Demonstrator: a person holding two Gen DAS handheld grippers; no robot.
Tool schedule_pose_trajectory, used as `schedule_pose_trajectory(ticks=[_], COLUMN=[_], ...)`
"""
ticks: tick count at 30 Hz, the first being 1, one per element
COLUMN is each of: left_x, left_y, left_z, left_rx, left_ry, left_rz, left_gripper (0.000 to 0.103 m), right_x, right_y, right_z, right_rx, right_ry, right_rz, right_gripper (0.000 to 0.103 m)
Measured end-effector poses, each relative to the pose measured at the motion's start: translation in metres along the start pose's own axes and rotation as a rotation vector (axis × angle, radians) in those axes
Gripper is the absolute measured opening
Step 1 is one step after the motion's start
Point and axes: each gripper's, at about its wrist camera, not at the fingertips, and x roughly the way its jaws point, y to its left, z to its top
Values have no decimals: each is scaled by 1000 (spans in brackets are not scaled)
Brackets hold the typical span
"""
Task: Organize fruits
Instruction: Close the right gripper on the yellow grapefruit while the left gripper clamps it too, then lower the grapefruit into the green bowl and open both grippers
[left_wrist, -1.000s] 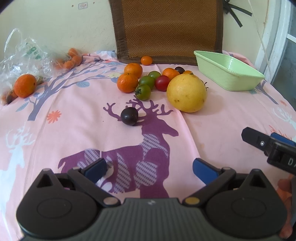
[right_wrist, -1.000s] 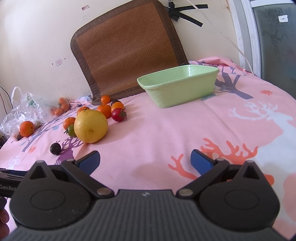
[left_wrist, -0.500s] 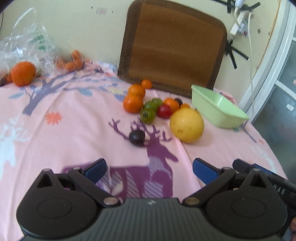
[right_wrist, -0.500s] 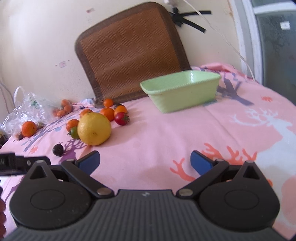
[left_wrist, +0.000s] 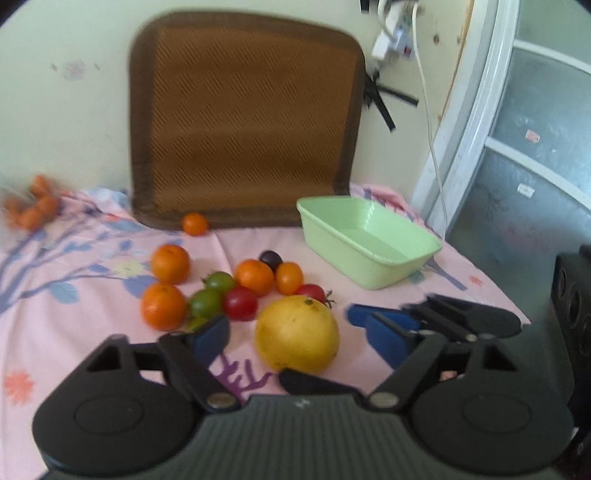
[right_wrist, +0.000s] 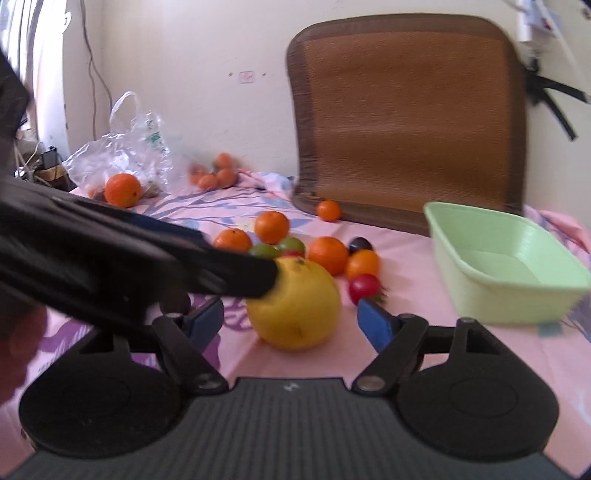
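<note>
Yellow fruit (right_wrist: 293, 304): on the pink cloth (left_wrist: 92, 266), beside the tomatoes and oranges, between both grippers' fingers.
Left gripper (left_wrist: 299, 338): jaws just closing, apparently not pressing yet.
Right gripper (right_wrist: 290, 319): likewise narrowing, fingers apart.
Green tray (left_wrist: 369, 240): near, right.

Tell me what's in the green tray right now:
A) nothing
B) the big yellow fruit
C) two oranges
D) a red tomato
A: the green tray shows only its bare floor in both wrist views, while the big yellow fruit and the rest sit on the cloth to its left.
</note>
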Motion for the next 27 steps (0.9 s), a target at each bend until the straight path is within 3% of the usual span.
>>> schedule_pose_trajectory(ticks=[2,3,6,10,14,17,21,27], left_x=[14,19,21,19,36,66,107,141], left_y=[2,4,4,-20,-52,-74,-95,-108], left_z=[-1,-2,-1,15,45,64,77,72], left_rx=[-12,-30,-66,-20,25,55,28,6], left_ry=[36,53,63,13,-37,-58,-14,29], left_rz=[9,11,-13,-34,-68,-93,-138,-140], left_gripper=[71,58,57,57,57,57,55,56], right_x=[11,15,13,-8,-27,-30,-20,-11], right_y=[0,-1,-6,-23,-50,-77,-116,-144], right_z=[2,1,-3,-3,2,8,8,1], right_rx=[-9,-9,3,46,50,60,110,175], right_ry=[18,23,3,-76,-196,-238,-241,-183], right_rz=[11,3,-3,-35,-125,-205,-297,-342], right_gripper=[70,66,65,65,65,65,65,66])
